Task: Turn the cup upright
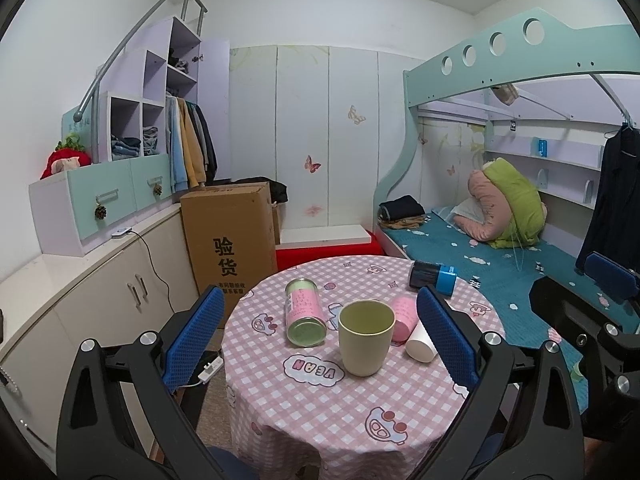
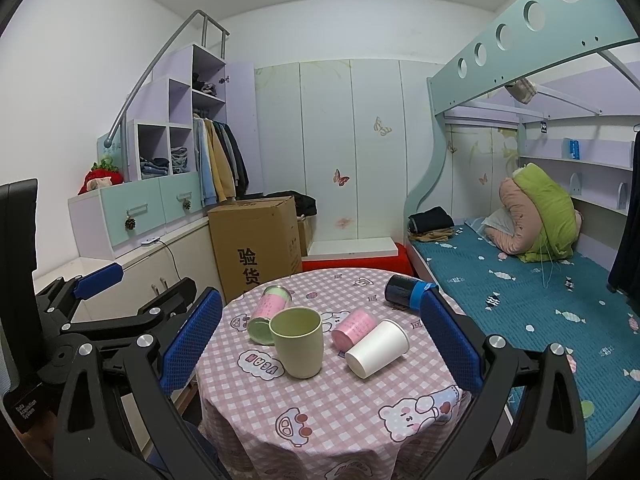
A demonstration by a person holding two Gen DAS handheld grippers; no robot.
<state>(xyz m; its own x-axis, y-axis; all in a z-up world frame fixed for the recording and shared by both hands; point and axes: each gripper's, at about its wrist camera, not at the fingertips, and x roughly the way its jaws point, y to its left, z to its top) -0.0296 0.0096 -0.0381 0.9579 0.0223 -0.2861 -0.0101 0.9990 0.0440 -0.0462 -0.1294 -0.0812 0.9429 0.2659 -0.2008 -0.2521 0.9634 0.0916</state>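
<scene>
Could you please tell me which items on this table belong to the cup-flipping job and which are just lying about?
Job:
green cup, already upright
white paper cup, on its side
pink cup, on its side

Lying about:
pink-green canister
dark blue canister

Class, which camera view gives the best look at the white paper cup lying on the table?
The right wrist view: the white paper cup lies on its side in full sight, base towards the camera. In the left wrist view only its base end shows, the rest hidden behind a blue gripper pad.
</scene>
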